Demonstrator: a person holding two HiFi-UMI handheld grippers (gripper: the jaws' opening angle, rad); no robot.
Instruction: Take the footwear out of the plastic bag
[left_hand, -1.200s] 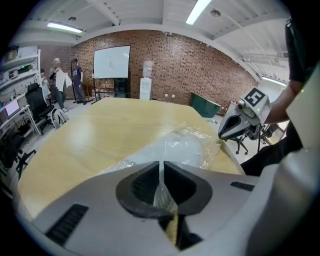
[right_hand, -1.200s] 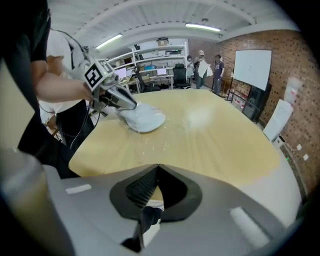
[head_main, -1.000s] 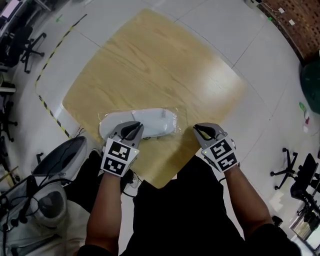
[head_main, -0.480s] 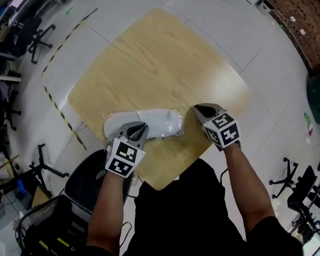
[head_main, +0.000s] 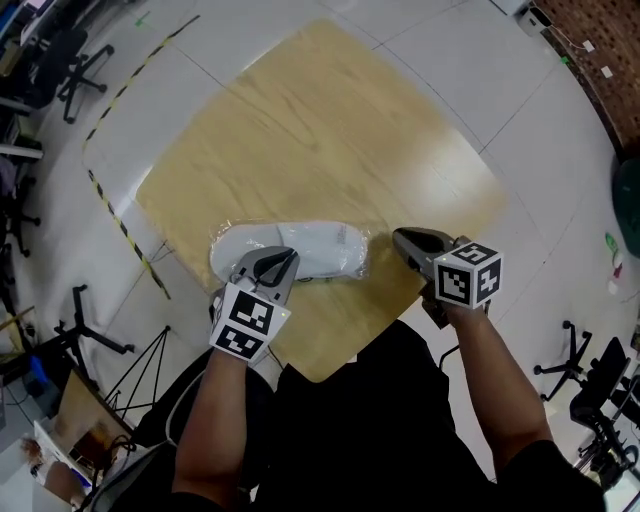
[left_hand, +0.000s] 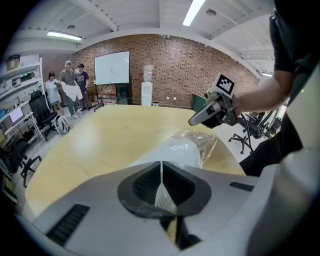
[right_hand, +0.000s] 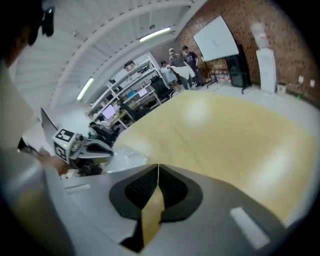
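Note:
A white shoe (head_main: 300, 243) lies inside a clear plastic bag (head_main: 355, 262) on the near part of the wooden table (head_main: 330, 130). My left gripper (head_main: 284, 260) sits at the bag's near edge, shut, with crinkled film pinched between its jaws. From the left gripper view (left_hand: 161, 166) the shoe (left_hand: 182, 150) and bag (left_hand: 206, 142) lie just ahead. My right gripper (head_main: 403, 239) hovers a little to the right of the bag's end, shut with nothing in it. The right gripper view (right_hand: 158, 167) shows only bare table ahead, with the left gripper (right_hand: 107, 154) and bag (right_hand: 127, 159) to its left.
The table's near corner (head_main: 318, 375) is just in front of the person's body. Office chairs (head_main: 60, 60) and a tripod (head_main: 100, 335) stand on the floor at left, beside striped floor tape (head_main: 120, 225). People (left_hand: 67, 85) stand far back by a whiteboard (left_hand: 112, 67).
My right gripper has rolled in the hand, so its marker cube faces another way, and stays just right of the bag. The left gripper has stayed at the bag's near edge.

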